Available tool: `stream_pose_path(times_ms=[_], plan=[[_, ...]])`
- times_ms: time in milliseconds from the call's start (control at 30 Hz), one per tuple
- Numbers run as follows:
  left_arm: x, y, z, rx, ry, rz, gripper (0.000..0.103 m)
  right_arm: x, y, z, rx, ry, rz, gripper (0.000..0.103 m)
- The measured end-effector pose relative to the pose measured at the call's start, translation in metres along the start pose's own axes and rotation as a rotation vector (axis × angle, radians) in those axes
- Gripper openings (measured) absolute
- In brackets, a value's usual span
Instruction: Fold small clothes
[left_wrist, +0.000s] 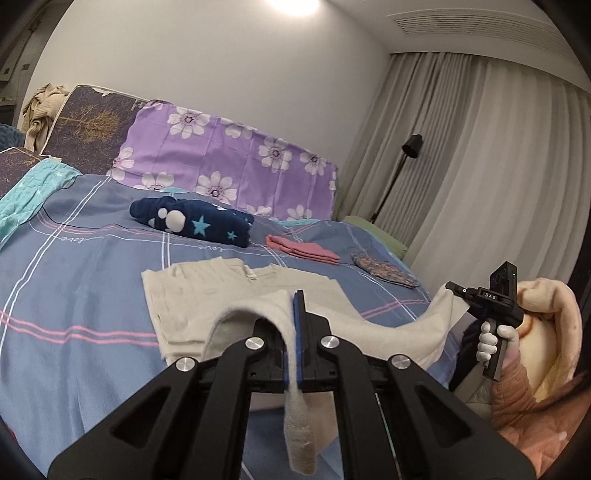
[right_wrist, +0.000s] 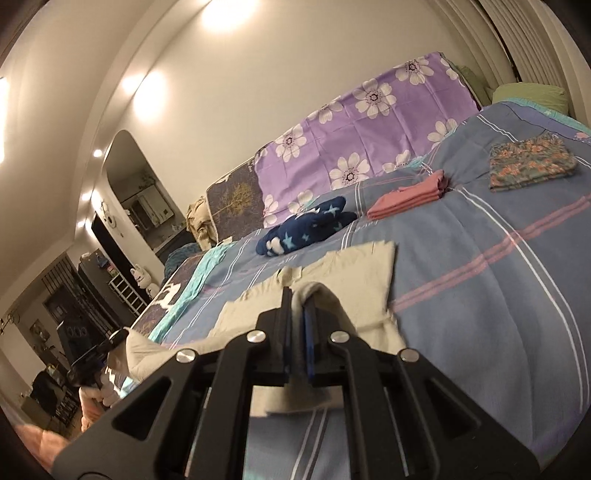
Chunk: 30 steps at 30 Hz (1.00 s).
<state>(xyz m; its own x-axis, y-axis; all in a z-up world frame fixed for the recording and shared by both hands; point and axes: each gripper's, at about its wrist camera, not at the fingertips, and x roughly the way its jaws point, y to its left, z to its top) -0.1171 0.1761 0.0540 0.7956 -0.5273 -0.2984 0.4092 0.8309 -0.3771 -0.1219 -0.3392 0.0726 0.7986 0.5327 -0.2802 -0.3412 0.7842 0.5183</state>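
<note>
Holding: both tools were clamped on the near edge of a cream garment (left_wrist: 207, 295), lifted off the bed (left_wrist: 74, 258).
Left tool (left_wrist: 295, 306): jaws nearly closed, cream fabric pinched between them, a strip hanging below.
Right tool (right_wrist: 297, 306): jaws nearly closed on another part of the same edge; seen from the left camera, a white-gloved hand (left_wrist: 487, 343) gripped its handle.
Garment: far part lay flat on the blue striped cover; near edge sagged between the tools.
Beyond: navy star-print bundle (left_wrist: 195, 221), folded pink cloth (left_wrist: 303, 251), floral patterned piece (left_wrist: 384, 273), well apart from one another.
Headboard end: purple flowered pillow (left_wrist: 221, 155).
</note>
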Motion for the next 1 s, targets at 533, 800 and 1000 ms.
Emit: stream_pose_path(times_ms=[533,800,1000], plan=[[0.218,0.157,0.023,-0.174,0.314,0.229,0.002,0.246,-0.093,0.046,0.062,0.235,-0.236,0.006],[0.212,0.176,0.008,-0.244,0.321,0.208,0.017,0.266,-0.118,0.023,0.074,0.309,-0.253,0.013],[0.189,0.156,0.000,-0.213,0.362,0.166,0.020,0.245,-0.103,0.026,0.010,0.319,-0.254,0.020]])
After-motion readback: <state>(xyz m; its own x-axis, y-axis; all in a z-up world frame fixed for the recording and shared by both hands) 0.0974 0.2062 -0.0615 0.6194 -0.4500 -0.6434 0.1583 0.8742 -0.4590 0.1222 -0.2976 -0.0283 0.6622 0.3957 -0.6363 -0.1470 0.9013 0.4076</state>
